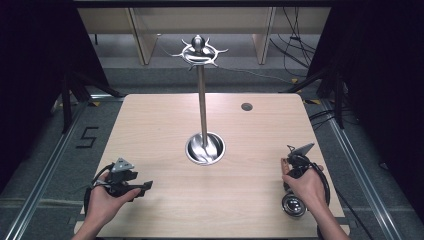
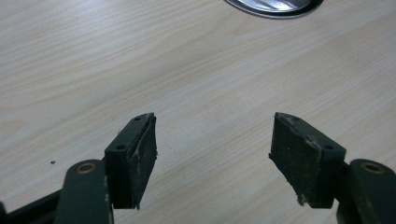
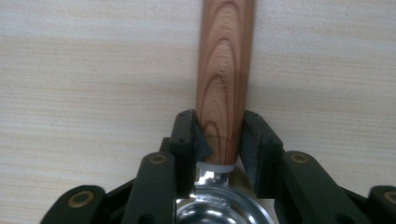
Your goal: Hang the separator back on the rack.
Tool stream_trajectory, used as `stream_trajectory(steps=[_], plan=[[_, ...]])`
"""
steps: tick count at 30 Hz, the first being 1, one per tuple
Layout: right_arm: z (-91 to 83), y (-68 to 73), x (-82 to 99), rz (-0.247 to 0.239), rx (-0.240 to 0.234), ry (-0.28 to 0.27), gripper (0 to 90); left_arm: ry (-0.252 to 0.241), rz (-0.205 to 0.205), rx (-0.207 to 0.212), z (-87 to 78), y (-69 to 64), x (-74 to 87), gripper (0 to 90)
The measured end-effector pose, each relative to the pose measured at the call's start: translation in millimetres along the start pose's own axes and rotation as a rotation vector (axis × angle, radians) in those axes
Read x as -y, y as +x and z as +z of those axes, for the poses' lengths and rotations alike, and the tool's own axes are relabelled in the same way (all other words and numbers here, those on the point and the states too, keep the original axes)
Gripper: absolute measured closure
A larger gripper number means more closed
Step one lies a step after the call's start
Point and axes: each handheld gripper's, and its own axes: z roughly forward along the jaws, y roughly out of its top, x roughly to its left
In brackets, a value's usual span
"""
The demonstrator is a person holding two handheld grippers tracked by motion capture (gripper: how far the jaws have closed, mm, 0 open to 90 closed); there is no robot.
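Right gripper (image 3: 219,135) fingers clamped on wooden handle (image 3: 224,70), perhaps a ladle's; left gripper (image 2: 212,154) fingers apart.

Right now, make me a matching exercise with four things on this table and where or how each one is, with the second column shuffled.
Things:
1. stand
2. left gripper
3. right gripper
4. round hole

States:
A. jaws shut on a wooden handle
B. far right part of the tabletop
C. jaws apart, nothing between them
D. upright at the table's middle, on a shiny round base

Pairs: 1-D, 2-C, 3-A, 4-B
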Motion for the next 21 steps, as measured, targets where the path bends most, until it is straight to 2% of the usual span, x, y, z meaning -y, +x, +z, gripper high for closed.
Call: stream_trajectory(steps=[3, 4, 5, 11, 12, 15, 16, 18, 19, 20, 21], plan=[[0.4, -0.2, 0.2, -0.004, 0.001, -0.004, 69.2, -0.001, 0.001, -0.002, 0.2, -0.3, 0.1, 30.9], [-1.3, 0.5, -1.5, 0.024, -0.013, 0.015, 69.2, -0.002, 0.000, -0.002, 0.3, -0.5, -0.1, 30.9], [-0.6, 3.6, -2.4, 0.070, -0.022, -0.005, 69.3, 0.000, 0.002, -0.002, 0.0, -0.4, -0.1, 30.9], [-2.0, 3.8, -2.3, 0.051, -0.023, 0.013, 69.4, 0.001, 0.005, -0.008, -0.2, 0.2, -0.1, 30.9], [-3.1, 3.5, -1.7, 0.042, -0.037, 0.006, 69.5, -0.002, 0.001, -0.008, -0.4, -0.2, 0.1, 30.9], [-4.8, 3.5, -1.2, 0.035, -0.039, -0.003, 69.6, -0.005, -0.003, -0.004, -0.2, -0.2, 0.4, 31.0], [-7.8, 4.0, 0.0, 0.031, -0.064, -0.035, 69.6, -0.003, -0.002, -0.001, -0.6, 0.5, 0.4, 31.0], [-10.5, 4.4, -0.3, 0.029, -0.067, -0.024, 69.6, 0.002, 0.004, -0.003, -1.3, 1.1, 0.3, 31.0], [-12.7, 4.5, -0.2, 0.032, -0.072, -0.030, 69.7, -0.014, -0.012, -0.004, -0.6, 0.1, 0.5, 31.0], [-16.4, 9.8, 0.6, 0.093, -0.103, -0.039, 69.7, -0.005, -0.003, -0.005, -1.3, 0.9, 0.5, 31.0], [-16.4, 9.8, 0.6, 0.093, -0.103, -0.039, 69.7, -0.006, -0.006, -0.006, -1.2, 0.8, 0.6, 31.0]])
